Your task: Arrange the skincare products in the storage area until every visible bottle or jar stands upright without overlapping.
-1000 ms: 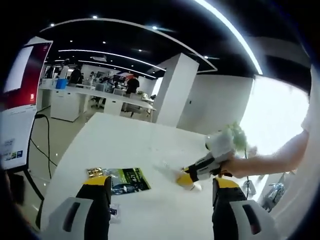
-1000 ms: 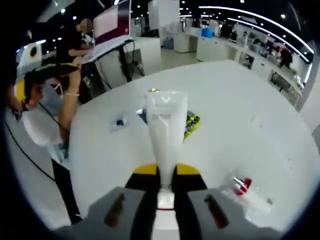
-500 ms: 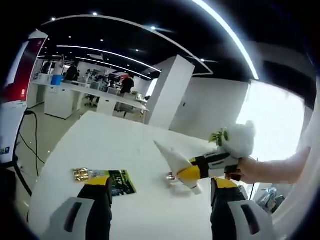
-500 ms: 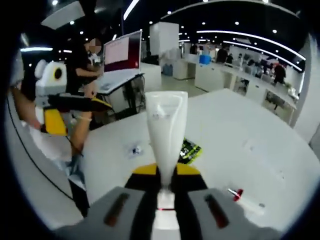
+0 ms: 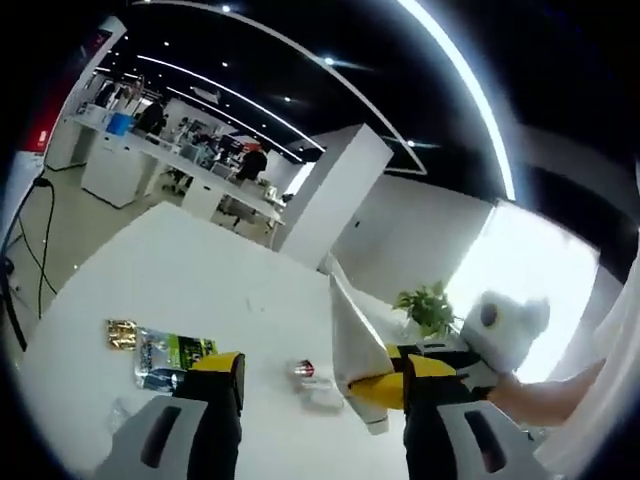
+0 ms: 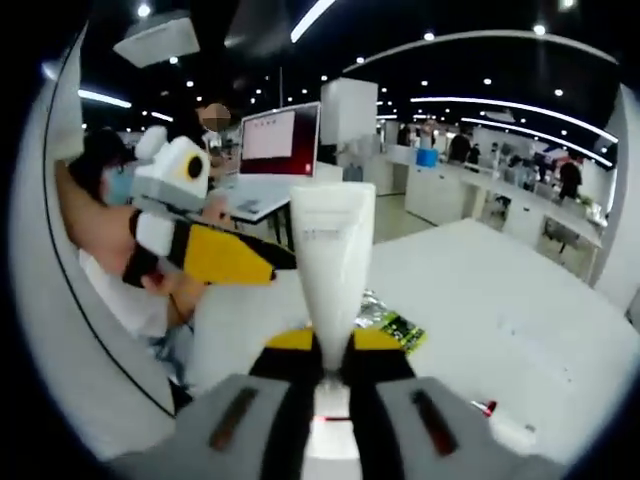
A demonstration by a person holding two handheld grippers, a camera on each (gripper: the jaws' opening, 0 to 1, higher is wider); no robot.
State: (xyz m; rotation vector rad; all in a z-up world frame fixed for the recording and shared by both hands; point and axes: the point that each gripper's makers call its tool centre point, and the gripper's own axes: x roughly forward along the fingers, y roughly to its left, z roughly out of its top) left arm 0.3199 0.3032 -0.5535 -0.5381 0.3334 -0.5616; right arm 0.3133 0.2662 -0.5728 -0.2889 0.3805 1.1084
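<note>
In a bright open-plan office, the right gripper (image 6: 322, 350), its yellow-tipped jaws closed tight, grips a white plastic squeeze tube (image 6: 331, 268) by its narrow cap end, so that the tube's flat crimped end points away from the camera and rises above the broad white table (image 6: 520, 300). The left gripper view shows the same tube (image 5: 352, 335) held in the air over the table (image 5: 200, 290), slanting up from the right gripper (image 5: 378, 388), with the person's hand (image 5: 525, 392) behind it.

The left gripper (image 5: 322, 385) hangs over the near part of the table with its two black, yellow-capped jaws set wide apart and nothing between them. In the right gripper view it (image 6: 265, 265) comes in from the left, held by a person in a white top who wears a face mask.

On the table lie a flat green-and-black printed sachet (image 5: 170, 356) with a small gold foil packet (image 5: 122, 333) just beside it, and near the middle a small clear bottle with a red cap (image 5: 312, 372) lying on its side. The sachet (image 6: 392, 322) lies beyond the right jaws, and the red cap (image 6: 487, 408) appears at the lower right of the right gripper view.

Behind stand a white square pillar (image 5: 330, 190), long white desks (image 5: 150, 170), a potted green plant (image 5: 428, 308) and a red-framed monitor screen (image 6: 280, 138).
</note>
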